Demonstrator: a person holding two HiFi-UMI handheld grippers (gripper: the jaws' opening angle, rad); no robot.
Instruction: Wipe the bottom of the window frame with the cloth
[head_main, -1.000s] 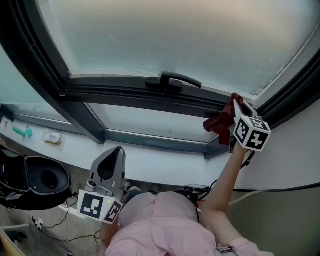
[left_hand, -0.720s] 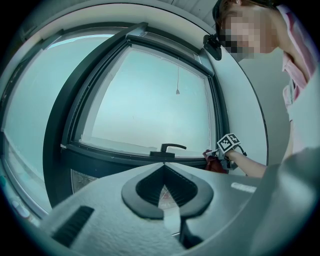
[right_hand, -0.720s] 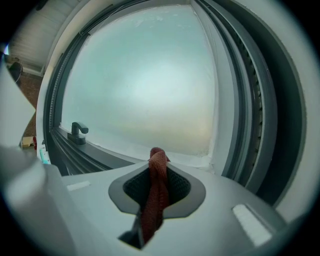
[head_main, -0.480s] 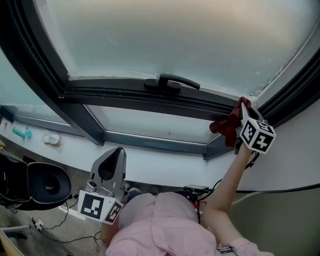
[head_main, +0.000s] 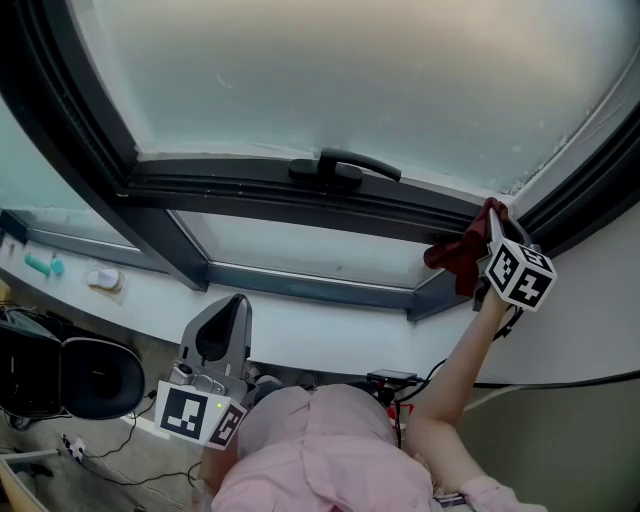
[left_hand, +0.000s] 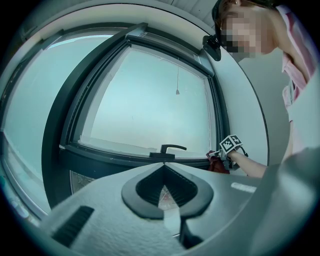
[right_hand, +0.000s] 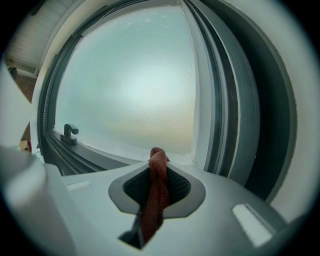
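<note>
Right tool (right_hand: 158, 159) pinches woven red cloth (right_hand: 154, 202) at dark frame (head_main: 300, 192); left tool (left_hand: 162, 169) closed, empty.

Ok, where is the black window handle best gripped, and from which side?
Probably the handle by its long lever, near the free right end: it stands off the frame, leaving a gap; the left end joins the base. Come from the room side, closing across the bar.

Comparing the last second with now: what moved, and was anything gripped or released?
The right gripper, shut on the red cloth, slid it rightward along the bottom of the window frame toward its right corner. Nothing was picked up or released. The left gripper stayed low by the person's waist, shut and empty; the window handle did not move.
</note>
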